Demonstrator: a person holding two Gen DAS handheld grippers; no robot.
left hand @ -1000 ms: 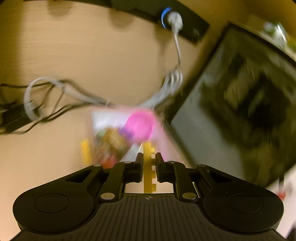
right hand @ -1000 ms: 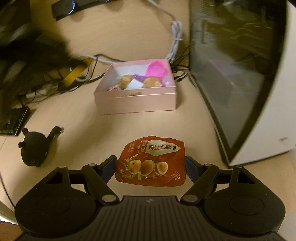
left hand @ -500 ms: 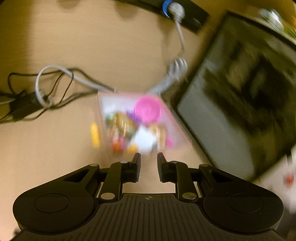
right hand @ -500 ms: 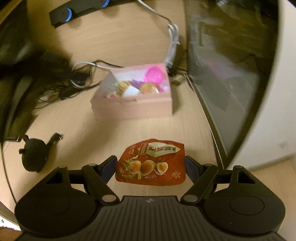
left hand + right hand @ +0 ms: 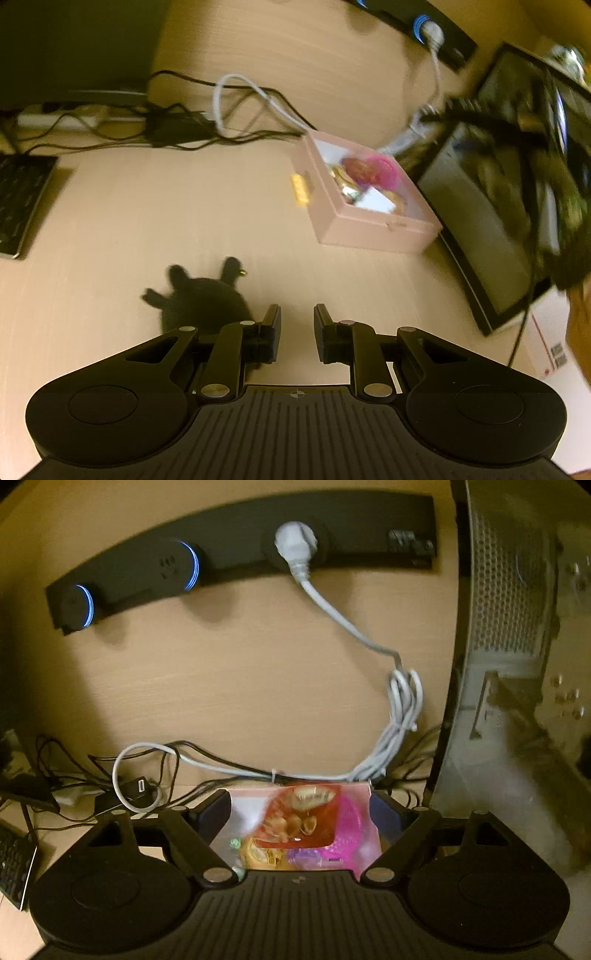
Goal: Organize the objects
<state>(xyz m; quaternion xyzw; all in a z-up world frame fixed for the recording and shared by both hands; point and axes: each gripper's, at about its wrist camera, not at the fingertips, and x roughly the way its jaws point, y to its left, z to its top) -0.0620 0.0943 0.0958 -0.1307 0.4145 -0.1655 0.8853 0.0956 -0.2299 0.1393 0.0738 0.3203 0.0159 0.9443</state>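
Above the desk's point(image 5: 147, 229) pink box point(image 5: 373, 230), the right tool point(image 5: 299, 802) is opening, red packet point(image 5: 295, 823) between; left tool point(image 5: 296, 325) nearly closed, empty.

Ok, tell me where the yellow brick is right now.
In the left wrist view the yellow brick lies on the desk just outside the pink box's left wall, beyond the black plush toy.

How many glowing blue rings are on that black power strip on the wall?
2: one on the round module at the power strip's left end, one on the module right of it. None seems hidden.
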